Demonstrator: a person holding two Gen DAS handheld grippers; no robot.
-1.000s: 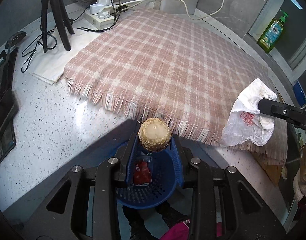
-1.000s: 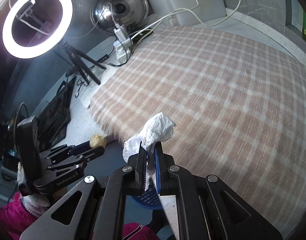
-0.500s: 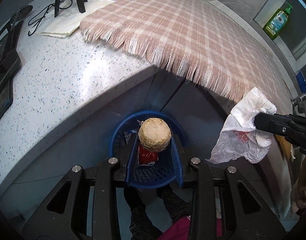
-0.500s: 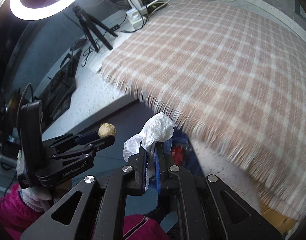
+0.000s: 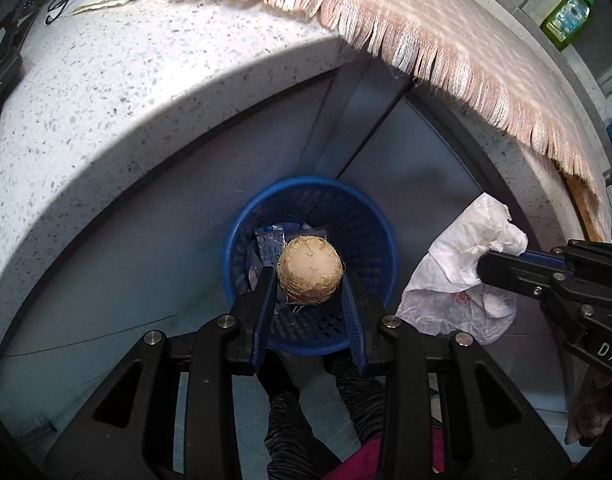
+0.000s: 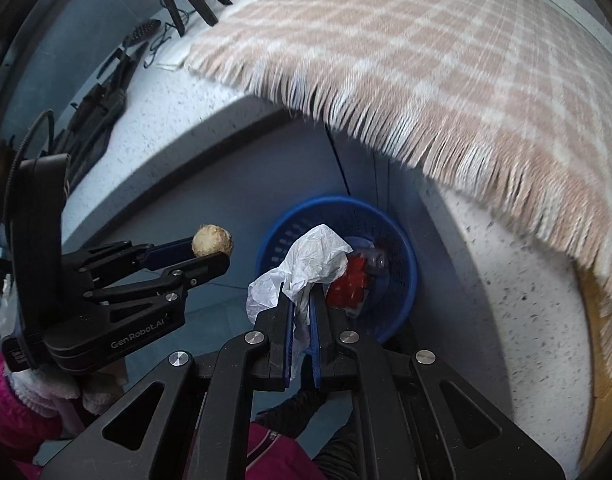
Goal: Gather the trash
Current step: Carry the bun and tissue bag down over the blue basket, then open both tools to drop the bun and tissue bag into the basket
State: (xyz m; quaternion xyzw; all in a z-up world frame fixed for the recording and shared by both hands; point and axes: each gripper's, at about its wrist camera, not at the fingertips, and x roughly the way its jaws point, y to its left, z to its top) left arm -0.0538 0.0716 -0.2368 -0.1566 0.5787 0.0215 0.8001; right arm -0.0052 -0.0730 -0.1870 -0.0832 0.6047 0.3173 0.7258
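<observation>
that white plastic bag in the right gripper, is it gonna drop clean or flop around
The white plastic bag looks thin and crumpled, so probably floppy and very light. It hangs loosely below the right gripper, so it may drift or cling rather than fall straight into the blue basket.

Speckled white counter point(image 5: 106, 128) under fringed plaid cloth point(image 6: 446, 60).

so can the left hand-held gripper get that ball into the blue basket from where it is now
Probably yes. The left hand-held gripper holds the fibrous ball over the open mouth of the blue basket, with nothing between them. The right hand-held gripper, shut on the white plastic bag, hangs off to the side.
</observation>
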